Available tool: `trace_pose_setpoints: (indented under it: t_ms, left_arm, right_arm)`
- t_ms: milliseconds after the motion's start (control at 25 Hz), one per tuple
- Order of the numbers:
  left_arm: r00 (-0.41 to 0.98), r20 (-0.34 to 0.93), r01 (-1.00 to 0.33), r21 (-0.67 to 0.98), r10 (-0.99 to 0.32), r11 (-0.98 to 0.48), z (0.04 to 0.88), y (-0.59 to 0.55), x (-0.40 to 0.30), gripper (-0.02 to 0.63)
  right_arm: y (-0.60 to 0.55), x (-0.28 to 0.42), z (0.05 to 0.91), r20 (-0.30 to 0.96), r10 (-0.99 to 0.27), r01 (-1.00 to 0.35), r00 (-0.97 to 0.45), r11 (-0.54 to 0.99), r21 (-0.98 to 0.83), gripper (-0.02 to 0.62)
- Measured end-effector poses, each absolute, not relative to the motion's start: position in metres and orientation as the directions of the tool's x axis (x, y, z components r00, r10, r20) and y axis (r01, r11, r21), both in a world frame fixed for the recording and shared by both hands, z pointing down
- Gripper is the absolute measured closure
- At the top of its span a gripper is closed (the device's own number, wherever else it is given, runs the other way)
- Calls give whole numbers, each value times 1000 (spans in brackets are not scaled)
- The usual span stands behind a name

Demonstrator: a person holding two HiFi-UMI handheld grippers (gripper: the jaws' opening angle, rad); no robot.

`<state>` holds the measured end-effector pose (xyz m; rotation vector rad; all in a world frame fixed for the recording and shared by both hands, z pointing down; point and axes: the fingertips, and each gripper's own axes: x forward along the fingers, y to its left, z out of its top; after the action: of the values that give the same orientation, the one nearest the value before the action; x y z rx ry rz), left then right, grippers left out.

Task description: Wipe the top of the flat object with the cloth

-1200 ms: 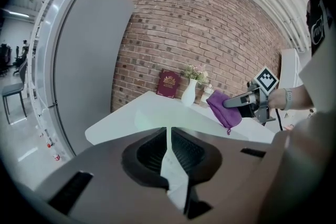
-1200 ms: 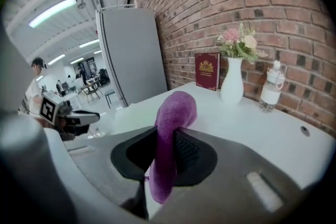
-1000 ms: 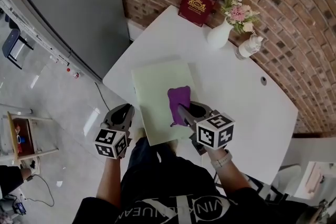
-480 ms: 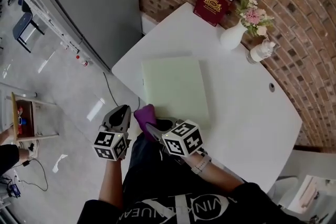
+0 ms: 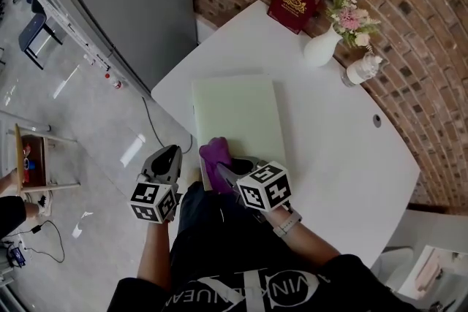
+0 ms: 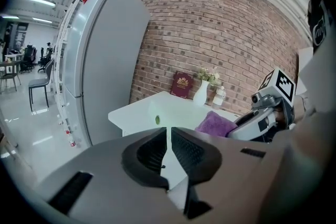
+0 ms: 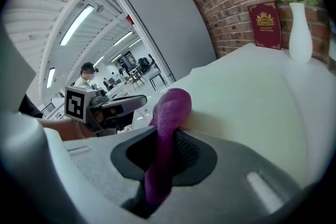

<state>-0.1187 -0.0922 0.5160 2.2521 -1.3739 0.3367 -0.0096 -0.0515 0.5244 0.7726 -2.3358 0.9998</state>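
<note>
A pale green flat pad (image 5: 238,117) lies on the white table (image 5: 344,150); the same pad (image 7: 252,94) fills the right gripper view. My right gripper (image 5: 223,170) is shut on a purple cloth (image 5: 214,155), which rests at the pad's near left corner. The cloth (image 7: 167,128) runs up between the jaws in the right gripper view. My left gripper (image 5: 167,161) hangs off the table's left edge, over the floor, shut with nothing in it. From the left gripper view the cloth (image 6: 216,124) and the right gripper (image 6: 247,126) show to the right.
At the table's far edge against the brick wall stand a dark red book (image 5: 294,4), a white vase with flowers (image 5: 324,46) and a small bottle (image 5: 360,71). A grey panel (image 5: 117,4) rises left of the table. A small shelf (image 5: 33,161) stands on the floor at left.
My right gripper drew the cloth back from the pad's middle past its near edge, and now it has come forward onto the near left corner. The left gripper has barely shifted.
</note>
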Motion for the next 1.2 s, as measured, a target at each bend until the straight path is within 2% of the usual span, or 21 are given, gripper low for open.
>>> trace_pose_setpoints:
  t_ms: [1200]
  left_arm:
    - [611,427,-786,229,-667,-574,496,-130,-29,575]
  right_arm:
    - [-62,164,528,666,-558,-869,-495,314,-382,532]
